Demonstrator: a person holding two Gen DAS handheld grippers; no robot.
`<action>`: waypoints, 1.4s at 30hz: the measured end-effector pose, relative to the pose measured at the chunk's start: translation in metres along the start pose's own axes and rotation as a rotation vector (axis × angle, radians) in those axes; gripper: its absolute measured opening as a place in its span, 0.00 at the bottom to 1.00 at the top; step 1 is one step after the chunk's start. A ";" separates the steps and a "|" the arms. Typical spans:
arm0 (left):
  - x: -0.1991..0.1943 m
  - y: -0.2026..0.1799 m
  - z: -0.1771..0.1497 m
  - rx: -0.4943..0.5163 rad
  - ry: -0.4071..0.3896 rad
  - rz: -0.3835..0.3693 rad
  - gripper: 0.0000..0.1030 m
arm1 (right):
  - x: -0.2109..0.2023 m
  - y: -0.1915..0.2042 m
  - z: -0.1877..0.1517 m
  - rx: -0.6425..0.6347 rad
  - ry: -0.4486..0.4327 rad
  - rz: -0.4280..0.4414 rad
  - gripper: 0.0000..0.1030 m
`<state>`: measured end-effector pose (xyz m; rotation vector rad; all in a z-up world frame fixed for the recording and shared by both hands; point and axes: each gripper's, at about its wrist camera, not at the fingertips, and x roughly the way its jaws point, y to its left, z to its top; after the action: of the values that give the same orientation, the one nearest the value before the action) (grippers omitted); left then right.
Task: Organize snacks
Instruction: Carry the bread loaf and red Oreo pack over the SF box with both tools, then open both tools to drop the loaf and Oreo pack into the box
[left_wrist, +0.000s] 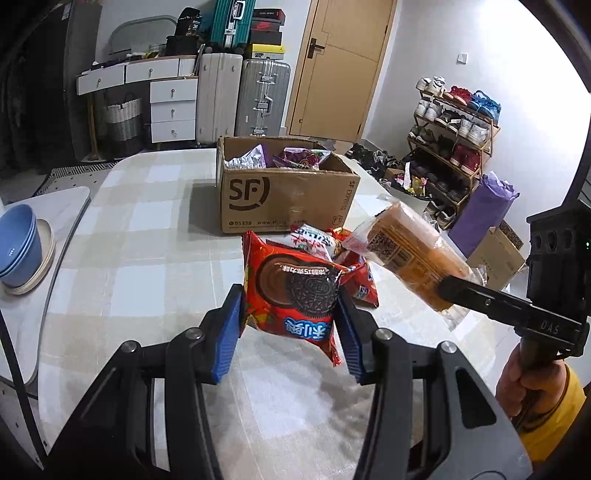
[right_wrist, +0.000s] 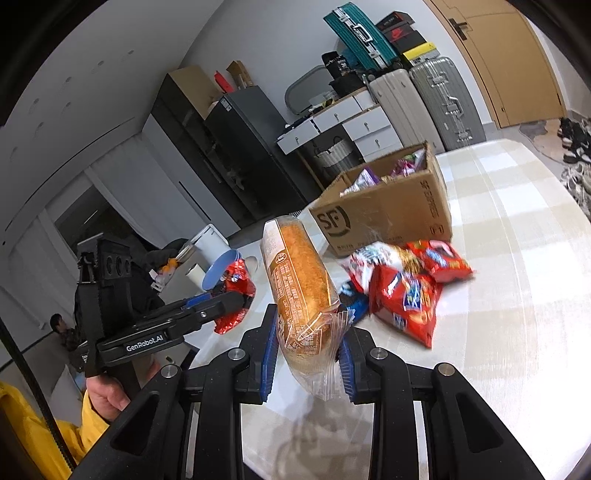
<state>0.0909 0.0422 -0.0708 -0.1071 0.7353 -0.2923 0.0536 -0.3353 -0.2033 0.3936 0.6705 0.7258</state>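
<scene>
My left gripper (left_wrist: 290, 325) is shut on a red Oreo packet (left_wrist: 291, 295) and holds it above the table. My right gripper (right_wrist: 306, 356) is shut on a wrapped orange bread loaf (right_wrist: 299, 273), lifted off the table; the loaf also shows in the left wrist view (left_wrist: 410, 251). An open SF cardboard box (left_wrist: 284, 195) with several snack packets inside stands further back on the table; it also shows in the right wrist view (right_wrist: 388, 218). A small pile of red snack packets (right_wrist: 406, 284) lies in front of the box.
The table (left_wrist: 147, 240) has a checked cloth. Blue bowls (left_wrist: 18, 243) on a plate sit on a side surface at the left. Suitcases, drawers, a door and a shoe rack (left_wrist: 450, 140) stand beyond the table.
</scene>
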 end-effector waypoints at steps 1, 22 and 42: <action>0.005 0.002 0.004 -0.003 0.000 -0.006 0.43 | 0.001 0.001 0.006 -0.005 -0.002 0.003 0.28; 0.092 0.028 0.182 0.059 0.020 -0.035 0.44 | 0.062 -0.020 0.161 -0.083 -0.036 -0.094 0.28; 0.246 0.034 0.257 0.109 0.123 0.022 0.44 | 0.151 -0.076 0.209 0.034 0.066 -0.162 0.28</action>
<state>0.4449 -0.0010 -0.0462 0.0224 0.8404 -0.3197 0.3159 -0.3006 -0.1566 0.3433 0.7688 0.5764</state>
